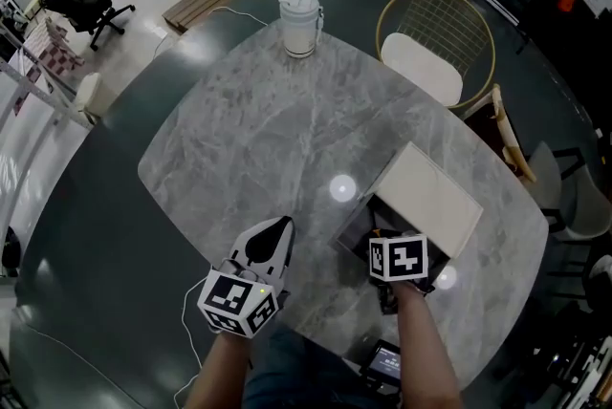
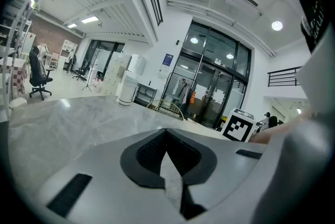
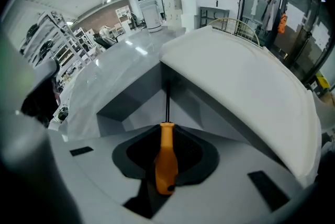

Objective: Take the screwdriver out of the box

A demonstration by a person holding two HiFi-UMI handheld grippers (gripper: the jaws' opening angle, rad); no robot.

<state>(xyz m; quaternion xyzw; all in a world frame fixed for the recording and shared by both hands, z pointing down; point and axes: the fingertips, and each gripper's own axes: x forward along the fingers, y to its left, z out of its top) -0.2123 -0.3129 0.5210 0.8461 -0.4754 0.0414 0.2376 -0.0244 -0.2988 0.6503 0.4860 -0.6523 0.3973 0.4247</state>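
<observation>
An orange-handled screwdriver (image 3: 166,160) with a dark shaft stands between the jaws of my right gripper (image 3: 166,129), which is shut on the handle. The shaft points down into the grey inside of the open box (image 3: 131,105). The white lid (image 3: 235,81) leans back to the right. In the head view the right gripper's marker cube (image 1: 397,257) hangs over the dark box (image 1: 354,230), beside the raised lid (image 1: 427,197), and hides the fingertips. My left gripper (image 1: 280,226) lies low over the marble table (image 1: 239,130), left of the box. Its jaws are shut with nothing between them.
A white lidded jug (image 1: 300,23) stands at the table's far edge. Behind the table on the right is a gold wire chair (image 1: 435,44) with a pale seat. A small dark device (image 1: 385,364) sits by the near edge. An office chair (image 1: 86,1) stands far left.
</observation>
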